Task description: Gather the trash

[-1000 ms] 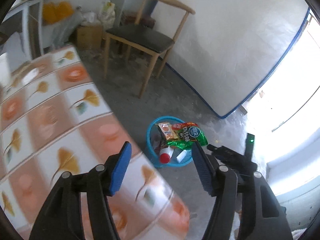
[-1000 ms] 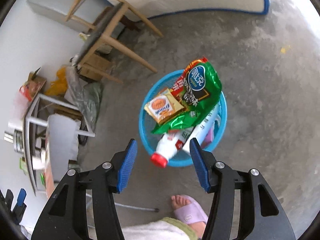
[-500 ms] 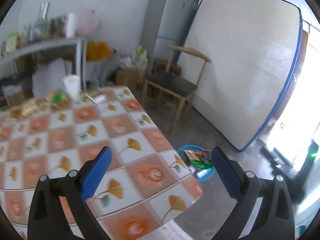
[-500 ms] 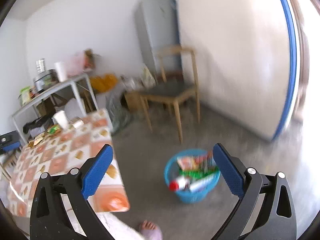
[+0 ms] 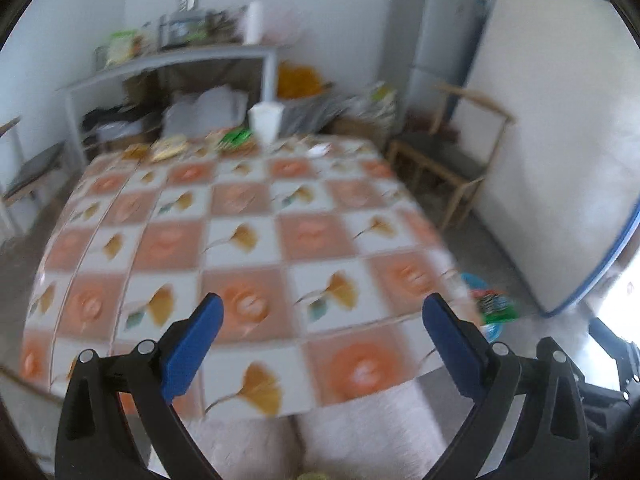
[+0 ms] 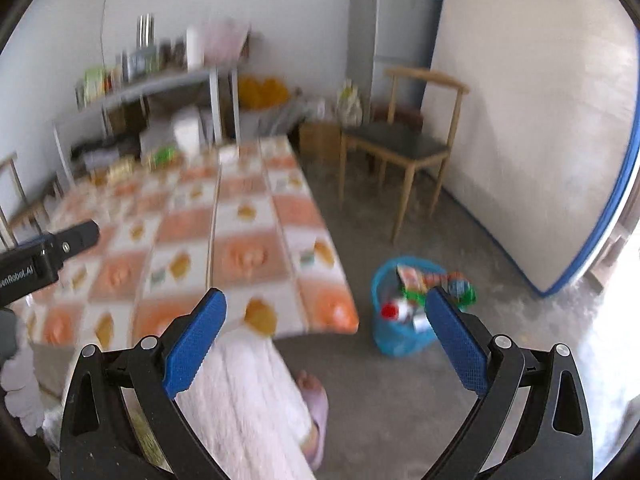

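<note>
A blue basket (image 6: 396, 340) stands on the floor right of the table, stuffed with wrappers, a green packet (image 6: 460, 292) and a white bottle with a red cap (image 6: 390, 312). In the left wrist view the table corner half hides the basket (image 5: 474, 282). At the table's far edge lie a green packet (image 5: 236, 136), yellowish wrappers (image 5: 168, 148), a white scrap (image 5: 320, 148) and a white cup (image 5: 266, 120). My left gripper (image 5: 320, 304) hangs open and empty over the near table edge. My right gripper (image 6: 325, 294) is open and empty, above the floor between table and basket.
The table (image 6: 240, 240) wears an orange and white tile-pattern cloth. A wooden chair (image 6: 404, 148), a grey fridge (image 6: 384, 24) and a leaning mattress (image 6: 532, 120) stand to the right. A cluttered shelf (image 5: 180, 60) lines the back wall. A person's slippered foot (image 6: 316, 396) is below.
Both grippers spread their jaws wide and swung up from above the basket to face the table. The right view rolled upright. The basket now sits low and to the right.
</note>
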A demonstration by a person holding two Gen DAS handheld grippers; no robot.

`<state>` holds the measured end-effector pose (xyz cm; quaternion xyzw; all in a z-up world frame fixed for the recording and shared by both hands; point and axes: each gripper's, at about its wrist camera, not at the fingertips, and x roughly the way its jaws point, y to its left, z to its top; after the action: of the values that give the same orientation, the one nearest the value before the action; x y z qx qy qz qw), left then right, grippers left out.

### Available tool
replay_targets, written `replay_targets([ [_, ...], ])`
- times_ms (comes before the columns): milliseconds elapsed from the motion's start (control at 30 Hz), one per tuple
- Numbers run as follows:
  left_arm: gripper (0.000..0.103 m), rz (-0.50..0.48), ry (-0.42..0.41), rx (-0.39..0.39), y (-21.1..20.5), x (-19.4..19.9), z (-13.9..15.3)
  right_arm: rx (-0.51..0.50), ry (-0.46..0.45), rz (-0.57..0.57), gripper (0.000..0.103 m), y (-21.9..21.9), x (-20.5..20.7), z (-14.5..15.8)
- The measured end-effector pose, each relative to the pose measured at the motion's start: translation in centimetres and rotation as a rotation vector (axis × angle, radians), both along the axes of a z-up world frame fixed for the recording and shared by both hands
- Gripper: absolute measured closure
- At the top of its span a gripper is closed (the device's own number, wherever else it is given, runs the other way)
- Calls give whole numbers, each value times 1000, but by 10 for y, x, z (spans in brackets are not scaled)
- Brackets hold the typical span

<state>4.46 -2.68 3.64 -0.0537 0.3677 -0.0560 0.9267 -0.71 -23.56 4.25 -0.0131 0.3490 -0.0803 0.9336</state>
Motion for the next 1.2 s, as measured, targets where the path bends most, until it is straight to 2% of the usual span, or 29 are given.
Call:
replay_targets([
  [100, 6, 54, 49, 15, 10, -3, -16, 17, 58, -11, 8, 3, 0, -9],
  [233, 6, 77, 61, 33, 13, -5, -24, -8, 76, -39, 8, 5, -1, -14],
  [400, 6, 63, 66, 78, 7, -1, -26, -18, 84, -76, 8, -3, -5, -14],
  [633, 6, 23, 45, 189, -6, 1, -24, 6, 92, -116, 8, -17, -4, -19],
  [1200, 6, -11, 27, 205, -19, 2, -20, 12, 98, -126, 8, -28, -3, -22],
])
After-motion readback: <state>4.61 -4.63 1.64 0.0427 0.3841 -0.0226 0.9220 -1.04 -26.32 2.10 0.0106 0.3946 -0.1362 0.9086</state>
